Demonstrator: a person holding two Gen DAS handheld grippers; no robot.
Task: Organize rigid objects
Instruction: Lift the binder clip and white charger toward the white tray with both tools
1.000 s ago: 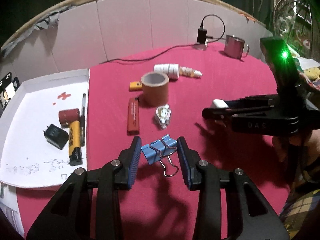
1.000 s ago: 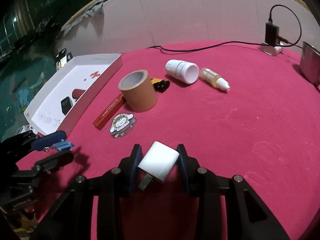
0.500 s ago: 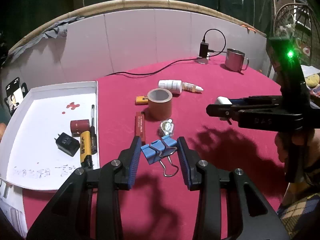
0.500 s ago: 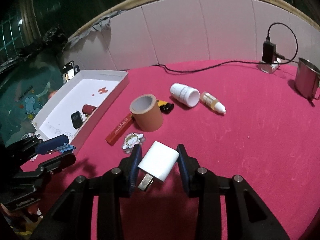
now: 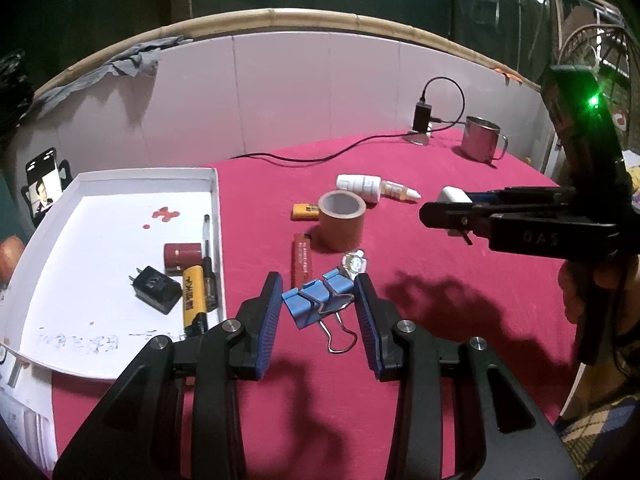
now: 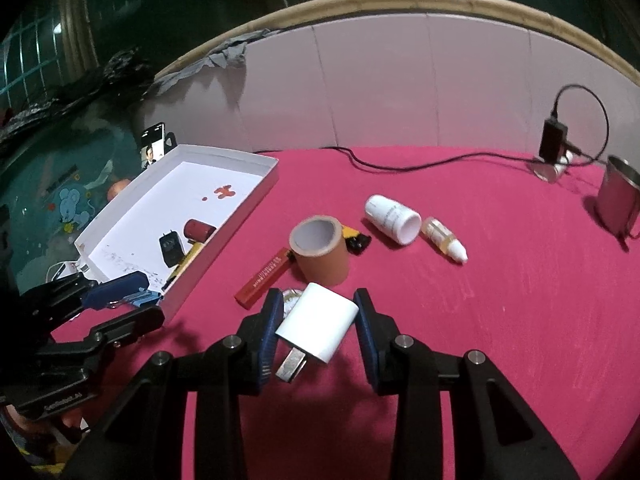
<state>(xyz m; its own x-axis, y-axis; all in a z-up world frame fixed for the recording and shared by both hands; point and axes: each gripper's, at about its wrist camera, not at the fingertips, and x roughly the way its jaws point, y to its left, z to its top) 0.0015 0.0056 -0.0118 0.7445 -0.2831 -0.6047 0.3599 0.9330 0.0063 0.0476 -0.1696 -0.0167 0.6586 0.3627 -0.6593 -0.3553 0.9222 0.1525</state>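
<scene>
One white tray (image 5: 120,178) sits at the left side of the red tablecloth (image 5: 400,184), its raised right wall running alongside the loose items. Inside it lie a black plug adapter (image 5: 154,290), a dark red cylinder (image 5: 182,255), a yellow battery (image 5: 194,300) and a dark pen (image 5: 207,256) pressed along the right wall; the far half of the tray floor is bare apart from a red stain.

The left gripper (image 5: 318,306) is clamped on a blue binder clip (image 5: 316,300), held above the cloth just right of the tray's near corner, wire handles hanging toward the camera. The right gripper (image 6: 318,322) grasps a white charger (image 6: 318,322) with its metal prongs pointing down and toward the camera, raised over the cloth near the middle of the table.

Loose on the cloth, close together, are a brown tape roll (image 6: 320,250) standing on end, a red flat stick (image 6: 264,276) between the roll and the tray, a small yellow and black lighter (image 5: 306,211) behind the roll, a cartoon sticker (image 5: 354,262) in front of it, a white bottle (image 6: 392,219) on its side and a small dropper bottle (image 6: 444,238) beside that. Farther back stand a metal mug (image 5: 480,138) and a black charger with cable (image 5: 422,114), near the white back panel (image 5: 280,92). The right half of the cloth is open.
</scene>
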